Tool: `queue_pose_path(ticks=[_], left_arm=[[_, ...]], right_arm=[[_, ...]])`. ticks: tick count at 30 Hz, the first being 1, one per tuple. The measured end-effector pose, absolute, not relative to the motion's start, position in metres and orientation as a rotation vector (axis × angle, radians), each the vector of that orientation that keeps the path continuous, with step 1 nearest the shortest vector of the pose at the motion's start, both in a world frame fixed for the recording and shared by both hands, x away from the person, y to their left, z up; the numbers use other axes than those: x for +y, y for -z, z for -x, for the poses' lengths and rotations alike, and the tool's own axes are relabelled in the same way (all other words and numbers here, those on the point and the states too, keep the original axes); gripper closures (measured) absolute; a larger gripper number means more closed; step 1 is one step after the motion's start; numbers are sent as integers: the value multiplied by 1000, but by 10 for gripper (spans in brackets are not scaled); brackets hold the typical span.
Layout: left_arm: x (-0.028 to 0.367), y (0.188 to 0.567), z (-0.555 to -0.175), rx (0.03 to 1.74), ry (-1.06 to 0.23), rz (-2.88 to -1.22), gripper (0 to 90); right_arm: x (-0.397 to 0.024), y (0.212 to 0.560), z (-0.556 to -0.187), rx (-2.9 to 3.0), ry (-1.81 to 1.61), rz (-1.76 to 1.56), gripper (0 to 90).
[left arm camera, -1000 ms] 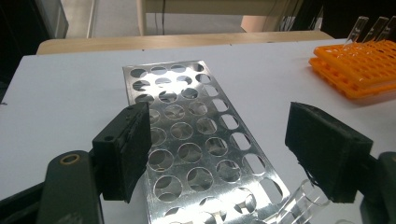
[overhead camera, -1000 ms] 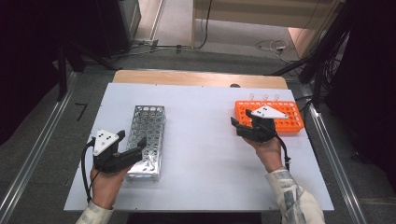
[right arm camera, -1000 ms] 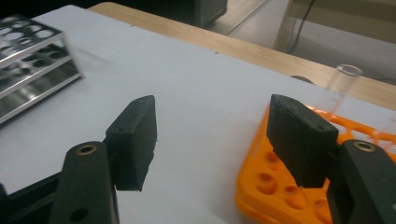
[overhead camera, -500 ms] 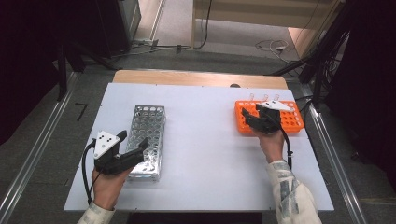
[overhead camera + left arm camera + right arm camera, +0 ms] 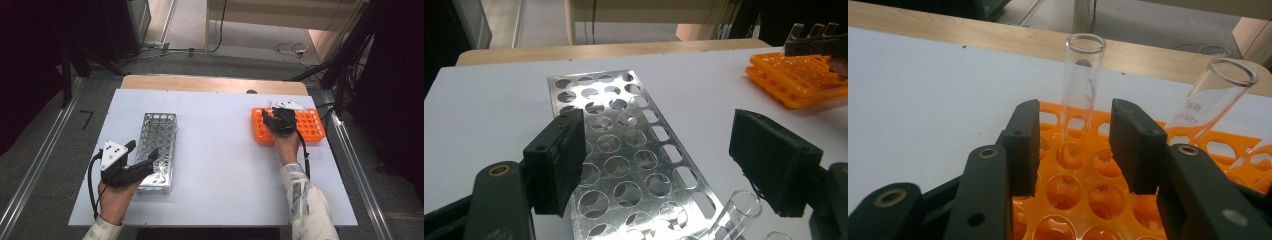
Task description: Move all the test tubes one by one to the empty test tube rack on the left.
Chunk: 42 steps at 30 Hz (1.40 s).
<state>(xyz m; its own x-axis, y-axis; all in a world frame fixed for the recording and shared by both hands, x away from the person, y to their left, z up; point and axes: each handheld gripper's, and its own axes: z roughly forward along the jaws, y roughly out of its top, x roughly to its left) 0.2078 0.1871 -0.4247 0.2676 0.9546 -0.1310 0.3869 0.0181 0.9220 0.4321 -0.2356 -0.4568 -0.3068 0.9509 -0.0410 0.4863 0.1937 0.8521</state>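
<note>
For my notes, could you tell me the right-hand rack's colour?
The rack is orange; the right gripper view shows it best.

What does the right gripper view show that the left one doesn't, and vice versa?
Right gripper view: an upright glass tube seated in a hole, between the right tongs, which have just been closing, not touching it. Left gripper view: the metal rack under the open left tongs, a clear tube at its near end. Both: the orange rack with tubes, the white table.
</note>
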Motion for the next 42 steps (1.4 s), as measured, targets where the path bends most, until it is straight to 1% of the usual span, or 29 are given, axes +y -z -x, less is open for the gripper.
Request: queue_pose_path(ticks=[6, 12, 19, 28, 36, 42], left_arm=[[187, 425, -208, 1297, -731, -1550, 207], [188, 425, -208, 1304, -728, -1547, 187], [188, 424, -207, 1299, -731, -1545, 187], [188, 423, -206, 1302, -726, -1538, 186], [188, 421, -205, 1297, -725, -1532, 185], [186, 419, -203, 1287, -720, -1535, 186]], right_arm=[[-231, 457, -441, 1889, -986, -1346, 613], [-228, 460, -444, 1901, -960, -1353, 718], [-229, 455, -442, 1879, -994, -1351, 731], [-233, 429, -428, 1847, -1064, -1305, 734], [-223, 413, -402, 1932, -1149, -1232, 733], [-206, 411, -373, 2065, -1233, -1145, 733]])
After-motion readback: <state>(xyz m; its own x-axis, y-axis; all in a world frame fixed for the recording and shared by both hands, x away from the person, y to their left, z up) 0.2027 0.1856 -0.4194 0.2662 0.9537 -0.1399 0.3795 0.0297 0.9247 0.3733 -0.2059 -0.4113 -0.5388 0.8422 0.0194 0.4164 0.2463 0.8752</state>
